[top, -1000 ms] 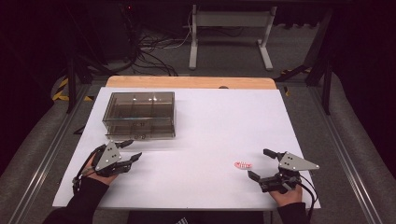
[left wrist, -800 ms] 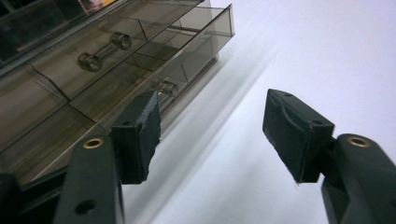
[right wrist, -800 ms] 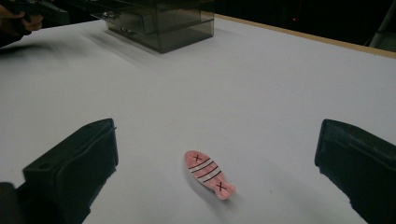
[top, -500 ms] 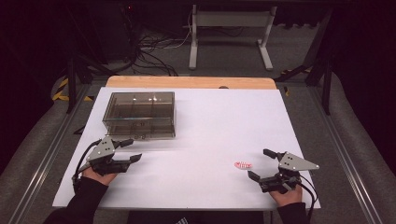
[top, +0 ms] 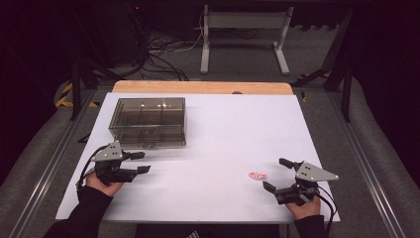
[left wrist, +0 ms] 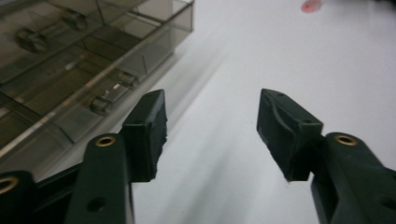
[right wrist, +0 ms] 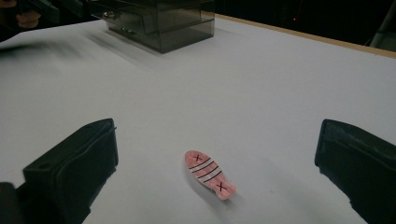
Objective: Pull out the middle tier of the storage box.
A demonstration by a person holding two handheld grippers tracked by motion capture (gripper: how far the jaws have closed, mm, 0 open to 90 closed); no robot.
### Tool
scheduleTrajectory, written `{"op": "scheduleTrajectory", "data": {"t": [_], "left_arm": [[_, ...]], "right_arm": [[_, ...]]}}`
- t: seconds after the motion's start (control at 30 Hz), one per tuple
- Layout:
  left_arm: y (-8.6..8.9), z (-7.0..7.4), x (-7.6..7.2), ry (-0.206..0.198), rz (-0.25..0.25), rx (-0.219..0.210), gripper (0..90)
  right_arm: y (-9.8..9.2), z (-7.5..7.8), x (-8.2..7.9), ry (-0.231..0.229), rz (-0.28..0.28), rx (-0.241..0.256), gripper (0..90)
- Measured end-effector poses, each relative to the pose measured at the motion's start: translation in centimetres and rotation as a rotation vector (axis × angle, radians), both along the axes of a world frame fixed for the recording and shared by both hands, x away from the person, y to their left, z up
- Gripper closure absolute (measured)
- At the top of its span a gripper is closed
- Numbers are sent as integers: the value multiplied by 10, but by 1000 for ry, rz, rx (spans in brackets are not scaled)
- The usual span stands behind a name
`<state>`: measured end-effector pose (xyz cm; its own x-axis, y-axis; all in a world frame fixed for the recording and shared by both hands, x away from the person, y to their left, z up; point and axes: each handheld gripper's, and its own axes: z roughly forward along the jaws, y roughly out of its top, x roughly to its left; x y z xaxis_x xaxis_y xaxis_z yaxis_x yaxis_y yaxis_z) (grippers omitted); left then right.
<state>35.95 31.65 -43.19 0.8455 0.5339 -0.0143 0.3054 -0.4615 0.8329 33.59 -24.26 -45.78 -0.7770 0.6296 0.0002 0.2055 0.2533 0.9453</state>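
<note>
A smoky transparent drawer box (top: 148, 121) stands at the back left of the white table (top: 223, 134). My left gripper (top: 142, 162) hovers open just in front of it, jaws empty; its own view shows the box (left wrist: 70, 70) close on the left, with small handles (left wrist: 109, 95) on the drawer fronts. A small pink fish-shaped piece with black stripes (top: 257, 175) lies flat at the front right. My right gripper (top: 276, 174) stands open just right of it, and the fish (right wrist: 208, 174) lies between and slightly ahead of its jaws, untouched.
A wooden strip (top: 203, 87) borders the table's far edge. Beyond it are a metal stand (top: 242, 39) and cables (top: 163, 54) on the dark floor. Grey rails (top: 366, 163) run along both sides of the table.
My left gripper has lifted and shifted forward toward the box's front. The right gripper and the pink fish have stayed put.
</note>
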Motion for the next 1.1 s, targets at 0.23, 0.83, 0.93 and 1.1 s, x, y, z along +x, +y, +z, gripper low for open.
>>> {"op": "scheduleTrajectory", "data": {"t": [0.23, 0.83, 0.93, 1.1], "left_arm": [[-5, 8, 5, -11, -17, 67, 438], [-8, 30, 20, -49, -49, 153, 436], [-8, 32, 23, -47, -47, 163, 434], [-8, 34, 29, -36, -44, 165, 433]], "right_arm": [[0, 0, 0, -1, 0, -3, 0], [0, 0, 0, 2, 2, 7, 0], [-1, 0, 0, 3, 2, 8, 0], [-1, 0, 0, 3, 2, 9, 0]]}}
